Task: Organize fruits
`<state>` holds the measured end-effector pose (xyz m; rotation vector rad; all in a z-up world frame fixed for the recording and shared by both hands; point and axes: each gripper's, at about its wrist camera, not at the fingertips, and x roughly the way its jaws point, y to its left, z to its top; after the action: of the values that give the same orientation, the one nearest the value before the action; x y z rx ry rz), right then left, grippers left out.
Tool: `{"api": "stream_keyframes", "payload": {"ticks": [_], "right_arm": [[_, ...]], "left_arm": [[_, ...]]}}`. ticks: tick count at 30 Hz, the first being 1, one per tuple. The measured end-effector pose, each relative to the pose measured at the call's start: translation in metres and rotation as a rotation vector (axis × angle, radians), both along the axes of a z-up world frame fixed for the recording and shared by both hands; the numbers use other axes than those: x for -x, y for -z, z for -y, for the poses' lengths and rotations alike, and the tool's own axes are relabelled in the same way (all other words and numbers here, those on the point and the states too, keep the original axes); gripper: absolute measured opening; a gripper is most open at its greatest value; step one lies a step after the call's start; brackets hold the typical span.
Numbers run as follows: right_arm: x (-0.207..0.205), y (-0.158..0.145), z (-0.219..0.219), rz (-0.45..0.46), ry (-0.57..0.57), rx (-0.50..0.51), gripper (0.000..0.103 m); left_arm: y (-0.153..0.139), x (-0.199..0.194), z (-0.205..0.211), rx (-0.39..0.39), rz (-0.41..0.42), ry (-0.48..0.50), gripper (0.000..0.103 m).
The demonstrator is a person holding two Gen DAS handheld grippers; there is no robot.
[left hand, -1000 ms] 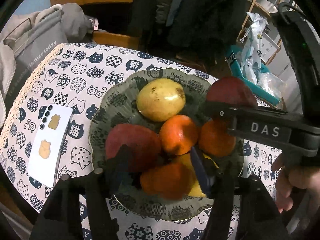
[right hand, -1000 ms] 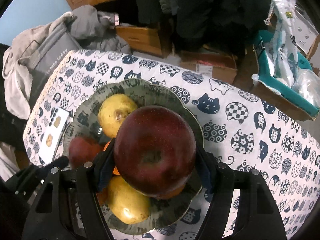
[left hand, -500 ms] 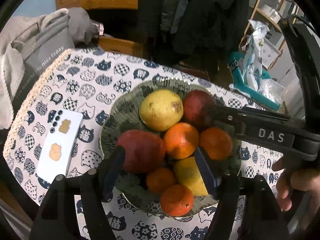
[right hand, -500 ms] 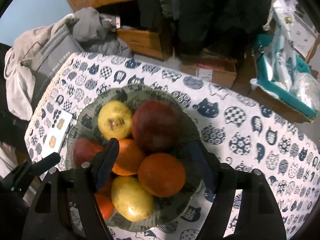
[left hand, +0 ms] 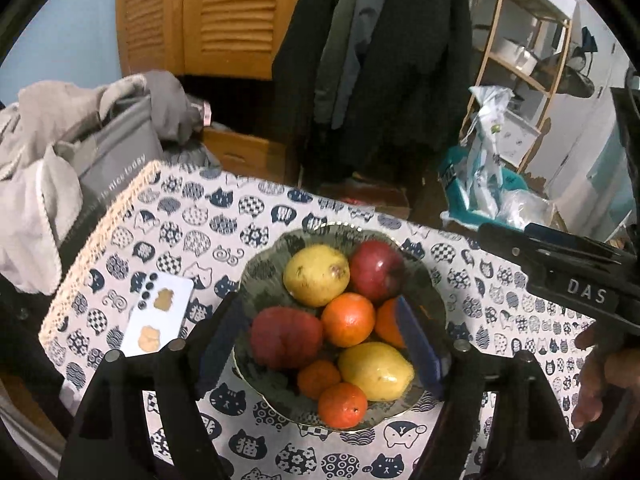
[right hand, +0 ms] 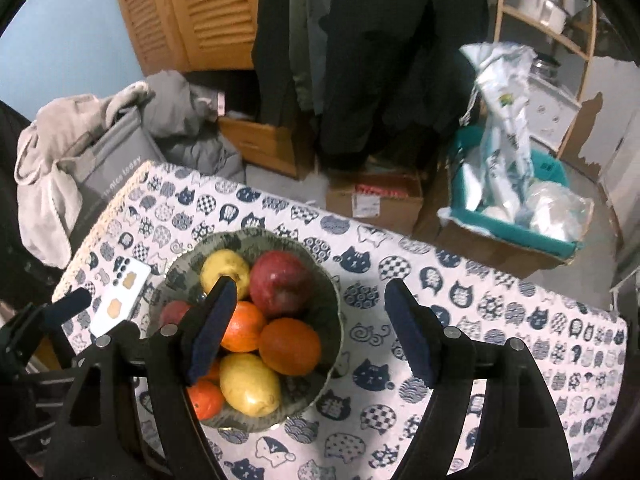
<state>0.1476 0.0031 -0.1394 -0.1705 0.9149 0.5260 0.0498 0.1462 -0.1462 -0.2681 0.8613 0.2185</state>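
Apples, pears and oranges are sitting heaped in a dark patterned bowl (left hand: 434,300) on the bench (right hand: 500,320), whose cloth is printed with navy cat faces. The dark red apple (right hand: 282,282) is resting at the far side of the heap, touching a yellow pear (right hand: 225,268); both look firm, weighty and smooth-skinned, likely to slip unless pinched across the widest girth. The oranges (left hand: 347,319) are showing a dimpled peel that should give the pads more purchase. The bowl, scalloped at the rim, looks glazed and breakable. The left tool (left hand: 320,336) is hovering above the fruit, its jaws opening and holding nothing; the right tool (right hand: 308,332) is doing likewise, empty. A white phone (left hand: 158,314) is lying beside the bowl.
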Motion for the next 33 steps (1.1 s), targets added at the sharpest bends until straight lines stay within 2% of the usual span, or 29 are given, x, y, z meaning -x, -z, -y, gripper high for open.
{"api": "stream_keyframes", "payload": {"ticks": [4,9,14,19,21,25,33], "right_arm": [[0.014,-0.019,0.008,0.046,0.008,0.003,0.078],[0.035,-0.047,0.020,0.112,0.019,-0.017,0.082],[0.055,-0.073,0.034,0.164,0.031,-0.055,0.084],[0.070,-0.094,0.046,0.211,0.045,-0.079,0.088],[0.076,-0.101,0.052,0.226,0.052,-0.089,0.088],[0.087,-0.112,0.061,0.256,0.072,-0.093,0.088],[0.105,-0.128,0.085,0.308,0.105,-0.097,0.088]], "left_arm": [[-0.017,0.008,0.000,0.001,0.034,0.003,0.079],[-0.041,0.017,0.006,-0.036,0.087,0.014,0.086],[-0.059,0.028,0.010,-0.050,0.124,0.030,0.087],[-0.082,0.040,0.017,-0.096,0.177,0.032,0.094],[-0.092,0.046,0.019,-0.118,0.202,0.028,0.103],[-0.108,0.055,0.024,-0.154,0.242,0.026,0.103],[-0.130,0.065,0.026,-0.155,0.288,0.019,0.103]]}}
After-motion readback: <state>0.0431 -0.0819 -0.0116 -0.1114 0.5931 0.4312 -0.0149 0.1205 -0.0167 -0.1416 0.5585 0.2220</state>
